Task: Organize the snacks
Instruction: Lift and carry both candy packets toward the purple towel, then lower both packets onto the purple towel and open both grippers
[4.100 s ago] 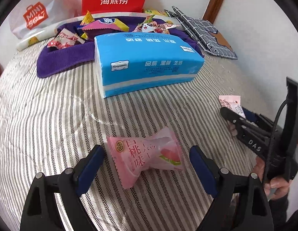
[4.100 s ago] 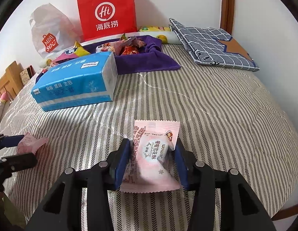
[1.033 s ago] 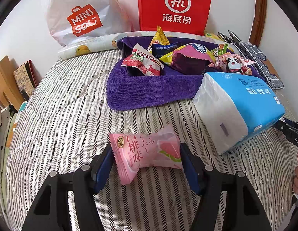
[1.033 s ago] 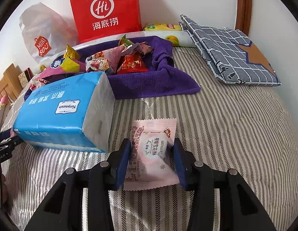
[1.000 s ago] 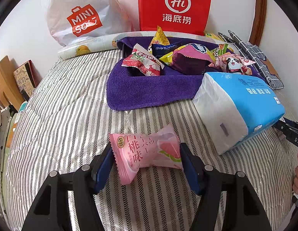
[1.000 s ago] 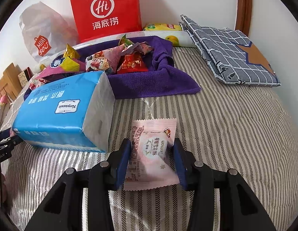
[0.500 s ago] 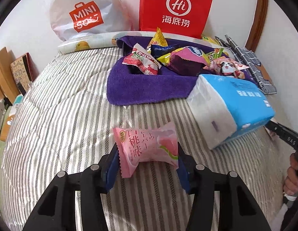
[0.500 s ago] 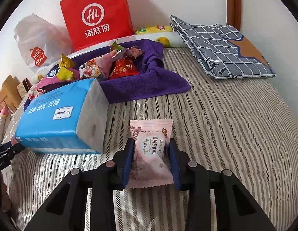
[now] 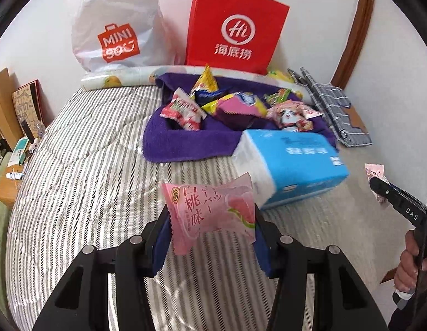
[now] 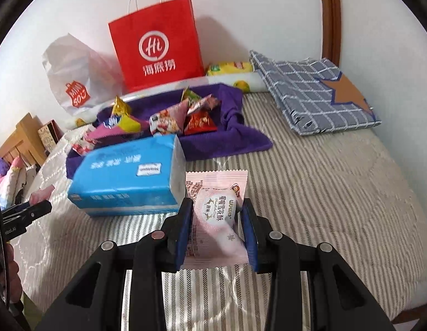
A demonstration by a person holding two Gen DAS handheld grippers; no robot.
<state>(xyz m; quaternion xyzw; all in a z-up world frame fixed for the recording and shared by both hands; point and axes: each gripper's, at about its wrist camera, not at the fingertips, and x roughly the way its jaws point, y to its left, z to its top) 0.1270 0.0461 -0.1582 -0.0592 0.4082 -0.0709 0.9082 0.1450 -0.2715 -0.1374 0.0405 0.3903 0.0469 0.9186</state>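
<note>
A peach snack (image 9: 210, 211) and a pale pink packet (image 10: 217, 218) are being held clamped by the left hand-held gripper (image 9: 210, 237) and the right hand-held gripper (image 10: 216, 231); the purple towel (image 9: 185, 140) is lying at 12 o'clock, nearer the left.

My left gripper (image 9: 212, 220) is matte black plastic: two angular arms with triangular cut-outs, a round silver screw head at each pivot, and dark blue pads lining the inner faces of its fingers (image 9: 161, 244). My right gripper (image 10: 216, 229) is built the same, black with silver screws and blue-padded fingers (image 10: 183, 233). Seen from the left camera, that right tool carries white "DAS" lettering on its black body and a thin black cable running up past it, with my bare-skinned right hand (image 9: 410, 267) wrapped around the handle.
</note>
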